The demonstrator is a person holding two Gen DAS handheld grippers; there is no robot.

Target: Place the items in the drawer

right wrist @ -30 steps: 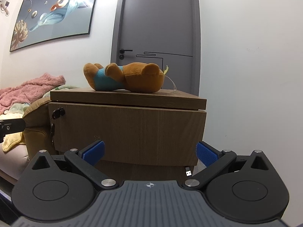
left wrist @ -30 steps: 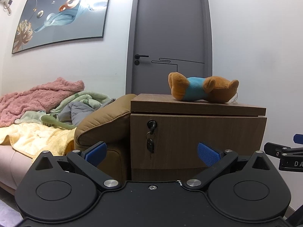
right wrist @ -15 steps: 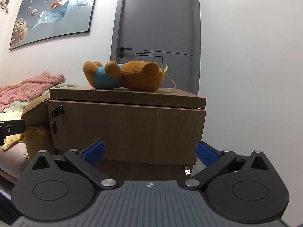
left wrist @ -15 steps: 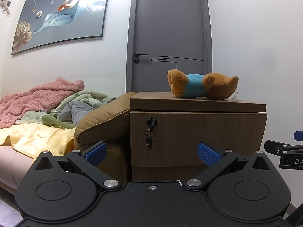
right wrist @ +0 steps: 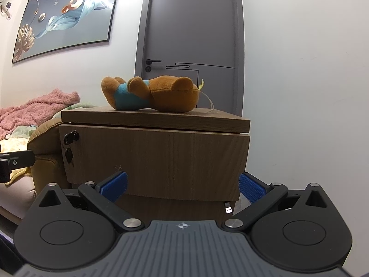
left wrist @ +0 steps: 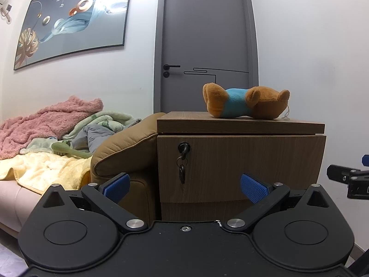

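Brown plush bear in a blue shirt (left wrist: 245,103) (right wrist: 150,97) lies on its side atop the wood-grain cabinet (left wrist: 241,161) (right wrist: 156,152), whose drawer front is shut, with keys (left wrist: 182,166) (right wrist: 69,147) hanging from its lock. Left hand-held gripper (left wrist: 184,188) and right hand-held gripper (right wrist: 182,188) are both spread wide and empty, facing that cabinet. No legible writing is visible.

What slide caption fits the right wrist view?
Open right gripper faces the shut drawer; plush bear lies on the cabinet top.
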